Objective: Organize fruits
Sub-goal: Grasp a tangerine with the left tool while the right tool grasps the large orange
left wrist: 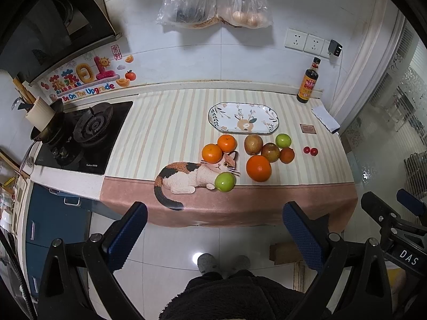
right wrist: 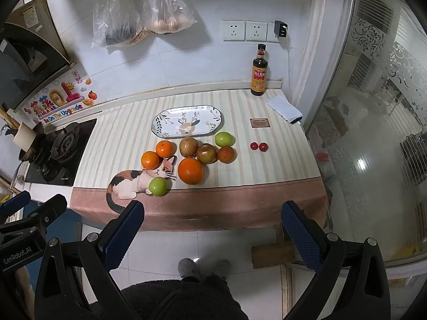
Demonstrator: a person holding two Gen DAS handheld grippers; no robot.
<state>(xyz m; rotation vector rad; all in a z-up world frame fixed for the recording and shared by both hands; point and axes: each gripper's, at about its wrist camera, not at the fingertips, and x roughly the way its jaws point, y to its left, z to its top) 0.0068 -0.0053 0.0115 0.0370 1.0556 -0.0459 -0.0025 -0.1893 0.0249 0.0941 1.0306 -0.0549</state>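
Left gripper (left wrist: 214, 229) & right gripper (right wrist: 212, 228) are held off the counter edge w/ jaws wide apart, nothing gripped; nearest fruit is a green apple (right wrist: 158, 186) on the cat mat (right wrist: 240, 165); behind it a big orange (right wrist: 190, 171), then smaller fruit; farthest, the oval plate (right wrist: 170, 130) is seen bare.

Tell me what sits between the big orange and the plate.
Two brownish fruits: one right below the plate, another beside it, just behind the big orange. Both wrist views show this.
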